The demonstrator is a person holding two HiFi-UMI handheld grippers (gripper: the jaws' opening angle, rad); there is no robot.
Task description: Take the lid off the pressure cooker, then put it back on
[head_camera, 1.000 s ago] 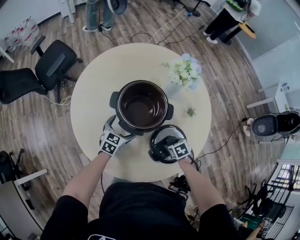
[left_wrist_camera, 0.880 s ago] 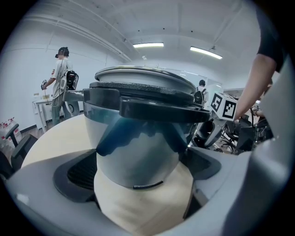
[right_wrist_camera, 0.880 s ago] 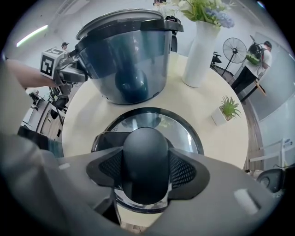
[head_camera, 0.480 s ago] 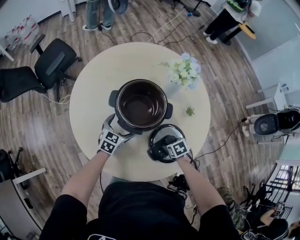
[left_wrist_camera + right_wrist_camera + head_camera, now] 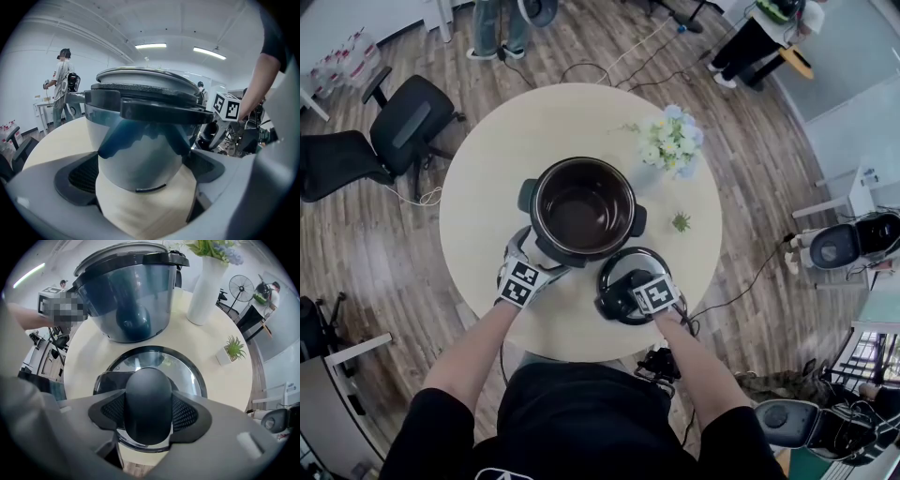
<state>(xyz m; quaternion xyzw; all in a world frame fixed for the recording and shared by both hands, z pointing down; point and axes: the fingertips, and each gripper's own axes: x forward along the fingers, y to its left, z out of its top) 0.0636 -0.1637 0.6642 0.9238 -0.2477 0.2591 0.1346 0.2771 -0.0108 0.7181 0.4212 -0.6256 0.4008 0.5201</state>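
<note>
- Left gripper (image 5: 539, 258): jaws wide, with the low wall of the pressure cooker (image 5: 140, 159) in the mouth between the pads. I read it as bracing the pot, not a real clamp.
- The cooker stood open and empty mid-table (image 5: 497, 178), so the lid-off half was done.
- The lid (image 5: 140, 363) lay flat on the table, knob (image 5: 147, 394) up, just beside the cooker's near-right side.
- Right gripper (image 5: 148, 414): pointed straight down with the knob between the jaws. They had just been closing, and the pads sat against both sides of the knob, so it was gripped.
- Step in hand, my read: taking hold to put the lid back on.
- Next move called for a straight lift above the rim, a carry left over the pot, then centring and lowering it level. It might need a twist to seat.
- The flower vase (image 5: 670, 145) and small plant (image 5: 681, 223) were off that path.
</note>
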